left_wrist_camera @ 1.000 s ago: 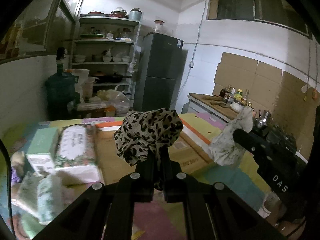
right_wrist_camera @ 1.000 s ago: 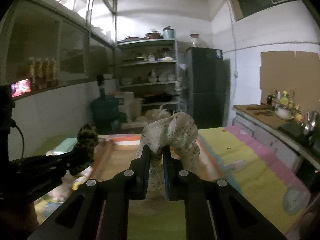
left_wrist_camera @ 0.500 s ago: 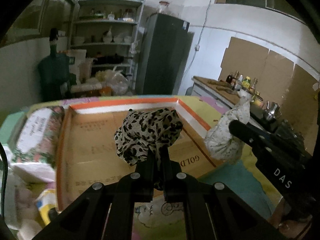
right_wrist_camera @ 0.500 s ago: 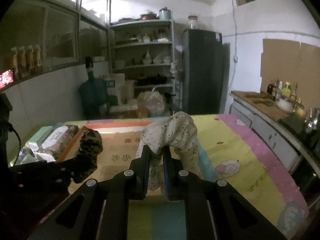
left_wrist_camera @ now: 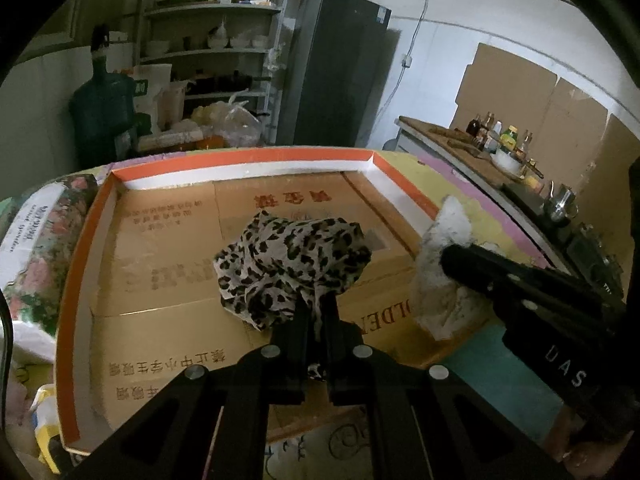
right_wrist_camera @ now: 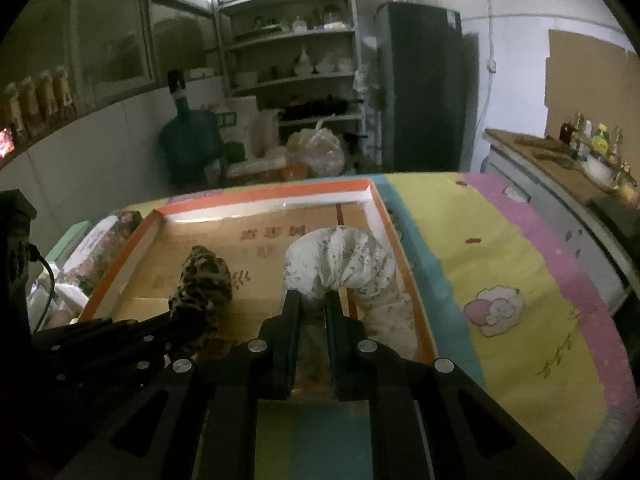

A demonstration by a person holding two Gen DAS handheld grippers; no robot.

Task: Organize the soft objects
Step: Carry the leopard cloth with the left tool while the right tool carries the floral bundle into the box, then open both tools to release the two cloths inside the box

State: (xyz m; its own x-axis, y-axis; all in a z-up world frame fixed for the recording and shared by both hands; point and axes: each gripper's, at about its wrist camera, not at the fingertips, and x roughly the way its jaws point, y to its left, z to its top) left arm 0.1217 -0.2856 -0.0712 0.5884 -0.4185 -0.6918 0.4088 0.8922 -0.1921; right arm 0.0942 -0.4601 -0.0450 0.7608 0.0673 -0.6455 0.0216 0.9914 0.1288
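- Left wrist view: my left claw (left_wrist_camera: 315, 312) is pinched tight on a leopard-print cloth (left_wrist_camera: 292, 260), bunched over the middle of the orange-rimmed cardboard tray (left_wrist_camera: 248, 156). Item judged light, limp, unbreakable; best taken by a gathered fold.
- Right wrist view: my right claw (right_wrist_camera: 313, 304) is clamped on a white speckled cloth (right_wrist_camera: 340, 260), near the tray's right wall. Equally soft, likely to sag and trail.

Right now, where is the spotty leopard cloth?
The leopard cloth is pinched in the left gripper, above the middle of the cardboard box. In the right wrist view it sits left of the white cloth.
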